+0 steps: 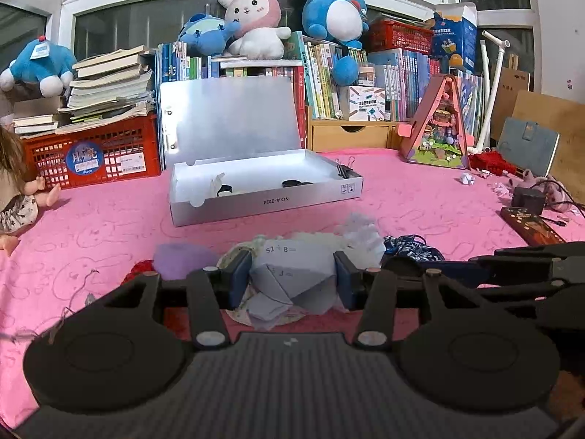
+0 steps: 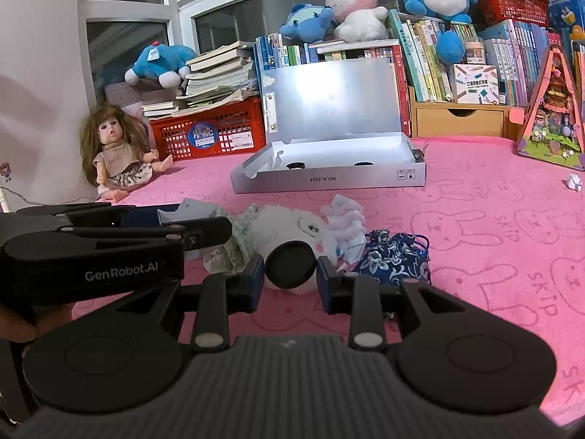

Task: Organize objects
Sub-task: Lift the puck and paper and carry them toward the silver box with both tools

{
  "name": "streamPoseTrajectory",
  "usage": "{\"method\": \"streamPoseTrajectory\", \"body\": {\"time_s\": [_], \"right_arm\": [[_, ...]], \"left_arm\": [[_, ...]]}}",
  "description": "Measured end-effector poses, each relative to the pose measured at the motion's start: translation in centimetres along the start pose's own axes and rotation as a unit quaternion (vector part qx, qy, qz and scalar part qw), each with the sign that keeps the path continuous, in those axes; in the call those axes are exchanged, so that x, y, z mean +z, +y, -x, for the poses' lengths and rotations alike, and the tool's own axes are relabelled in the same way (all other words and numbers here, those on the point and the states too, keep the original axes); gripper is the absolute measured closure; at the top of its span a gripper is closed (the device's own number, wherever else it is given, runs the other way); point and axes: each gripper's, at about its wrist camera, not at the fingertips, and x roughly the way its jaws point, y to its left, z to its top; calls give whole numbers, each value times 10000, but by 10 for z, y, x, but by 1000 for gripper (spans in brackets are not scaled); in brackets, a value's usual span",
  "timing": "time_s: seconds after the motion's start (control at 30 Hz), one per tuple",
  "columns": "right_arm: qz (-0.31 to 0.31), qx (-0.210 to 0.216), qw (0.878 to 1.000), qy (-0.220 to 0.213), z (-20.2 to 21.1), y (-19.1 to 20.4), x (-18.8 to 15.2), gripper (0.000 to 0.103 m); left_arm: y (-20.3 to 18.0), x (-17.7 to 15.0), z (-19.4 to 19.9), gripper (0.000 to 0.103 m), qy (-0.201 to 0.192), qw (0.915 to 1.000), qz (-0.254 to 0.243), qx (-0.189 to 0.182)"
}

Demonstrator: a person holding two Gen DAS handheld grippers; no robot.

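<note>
We pinch folded paper (image 1: pixel 292 278) in the left hand-held gripper (image 1: pixel 292 280) and a black disc (image 2: pixel 290 265) in the right hand-held gripper (image 2: pixel 290 274). We should carry both gently to the open box (image 2: pixel 329 183) ahead.

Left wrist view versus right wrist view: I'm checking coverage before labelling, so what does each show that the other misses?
Only the left wrist view shows the folded paper with printed sums that the left gripper holds, plus the dark charger block at the right.

Only the right wrist view shows the black round disc clamped in the right gripper, the doll's whole figure, and the white fluffy toy.

Both show the open silver box, the red crate, the pink cloth and the blue patterned pouch.
</note>
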Motion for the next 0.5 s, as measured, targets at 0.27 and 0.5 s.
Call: {"method": "streamPoseTrajectory", "body": {"time_s": [0.27, 0.5], "right_arm": [[-49, -83, 9999, -27, 0, -4, 2, 67], [-51, -152, 9999, -61, -2, -7, 4, 67]], "left_arm": [[2, 1, -2, 49, -28, 10000, 18, 19], [2, 3, -3, 49, -39, 10000, 18, 28]]}}
